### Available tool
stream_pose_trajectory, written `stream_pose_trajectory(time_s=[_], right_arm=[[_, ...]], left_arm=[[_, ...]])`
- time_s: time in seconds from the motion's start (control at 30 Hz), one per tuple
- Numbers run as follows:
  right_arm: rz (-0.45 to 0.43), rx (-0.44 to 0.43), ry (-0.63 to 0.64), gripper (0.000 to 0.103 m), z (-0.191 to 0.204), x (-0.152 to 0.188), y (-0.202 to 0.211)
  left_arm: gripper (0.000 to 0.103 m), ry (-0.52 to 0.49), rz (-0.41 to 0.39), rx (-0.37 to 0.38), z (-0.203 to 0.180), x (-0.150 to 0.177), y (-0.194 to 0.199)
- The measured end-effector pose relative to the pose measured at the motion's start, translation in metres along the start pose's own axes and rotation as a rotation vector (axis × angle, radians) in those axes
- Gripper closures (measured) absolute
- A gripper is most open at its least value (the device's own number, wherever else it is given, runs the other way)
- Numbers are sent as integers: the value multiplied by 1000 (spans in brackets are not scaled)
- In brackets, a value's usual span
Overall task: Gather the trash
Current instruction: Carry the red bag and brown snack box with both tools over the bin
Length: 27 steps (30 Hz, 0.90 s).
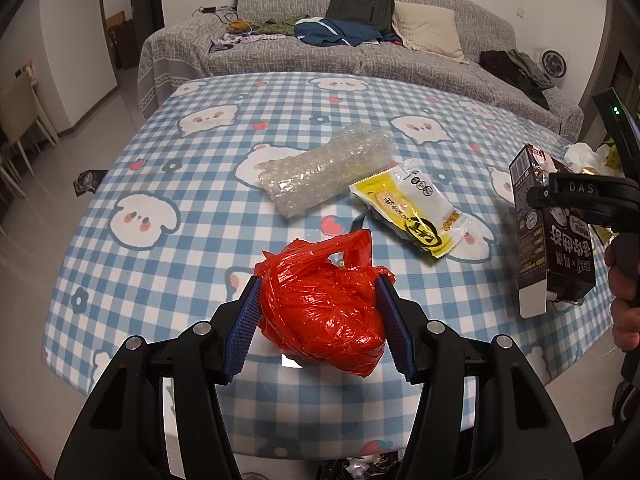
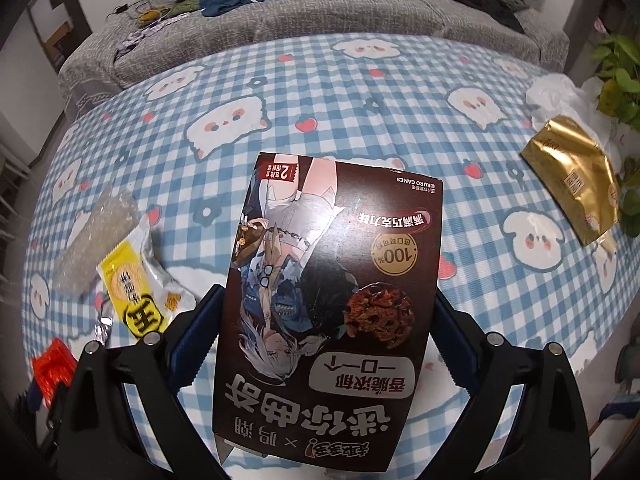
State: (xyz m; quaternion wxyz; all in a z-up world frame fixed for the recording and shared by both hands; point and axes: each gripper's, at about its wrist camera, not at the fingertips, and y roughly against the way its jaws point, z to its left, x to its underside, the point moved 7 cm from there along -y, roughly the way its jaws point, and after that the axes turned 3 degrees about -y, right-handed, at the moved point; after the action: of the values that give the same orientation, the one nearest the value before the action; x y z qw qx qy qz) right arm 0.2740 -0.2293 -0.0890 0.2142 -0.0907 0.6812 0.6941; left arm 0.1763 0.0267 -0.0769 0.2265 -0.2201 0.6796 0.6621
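My left gripper [image 1: 318, 292] is shut on a crumpled red plastic bag [image 1: 324, 304], held just above the checked tablecloth [image 1: 180, 216]. My right gripper [image 2: 328, 300] is shut on a dark brown cookie box [image 2: 328, 304], held over the table; the box also shows at the right of the left wrist view [image 1: 548, 240]. A bubble-wrap piece [image 1: 324, 172] and a yellow snack wrapper [image 1: 416, 212] lie on the table beyond the red bag. A gold foil pouch [image 2: 572, 188] lies at the table's right side.
A white crumpled plastic bag [image 2: 560, 96] and a green plant [image 2: 620, 80] sit at the table's right edge. A grey sofa [image 1: 360, 56] with clothes, a backpack and a pillow stands behind the table. A black bag edge [image 1: 360, 468] shows below the table's near edge.
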Motion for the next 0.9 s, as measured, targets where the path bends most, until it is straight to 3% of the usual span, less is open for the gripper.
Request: stream_pose_trajectory(time_s=[0.9], right_arm=[[-99, -55, 128, 11, 5, 68, 70]], left_arm=[[47, 4, -15, 2, -22, 42, 45]])
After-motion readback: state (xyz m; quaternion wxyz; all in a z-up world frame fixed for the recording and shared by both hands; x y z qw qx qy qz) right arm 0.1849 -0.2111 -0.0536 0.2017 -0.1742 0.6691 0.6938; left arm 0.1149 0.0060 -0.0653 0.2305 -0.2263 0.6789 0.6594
